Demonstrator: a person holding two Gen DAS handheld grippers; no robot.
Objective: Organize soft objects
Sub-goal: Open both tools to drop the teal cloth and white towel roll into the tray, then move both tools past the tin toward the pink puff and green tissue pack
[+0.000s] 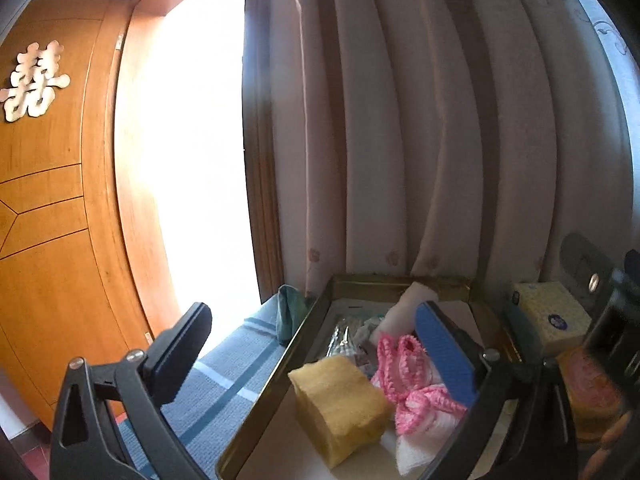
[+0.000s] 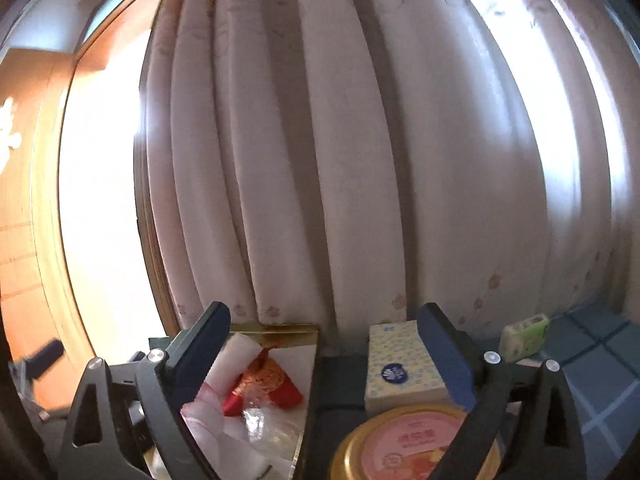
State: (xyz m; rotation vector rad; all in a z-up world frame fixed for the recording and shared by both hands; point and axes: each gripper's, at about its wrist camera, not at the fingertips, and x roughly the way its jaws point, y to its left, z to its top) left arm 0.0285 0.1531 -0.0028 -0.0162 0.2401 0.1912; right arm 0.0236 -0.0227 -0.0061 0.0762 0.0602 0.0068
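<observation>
left gripper [image 1: 320, 344] jaws wide, empty | right gripper [image 2: 324, 344] jaws wide, empty | yellow sponge block [image 1: 340, 408] and pink crocheted cloth [image 1: 412, 384] lie in gold-rimmed tin tray [image 1: 280, 364] | step: likely between placements | next: pick another soft item

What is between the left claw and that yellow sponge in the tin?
Nothing visible. The left gripper is open with nothing between its fingers, and the yellow sponge lies uncovered in the gold tray, beside the pink crocheted piece.

Left gripper [image 1: 316, 354] spread wide, nothing between its fingers, above the near left rim of the gold tray [image 1: 256, 392]. Right gripper [image 2: 326, 350] likewise agape and empty, off that tray's right side.
</observation>
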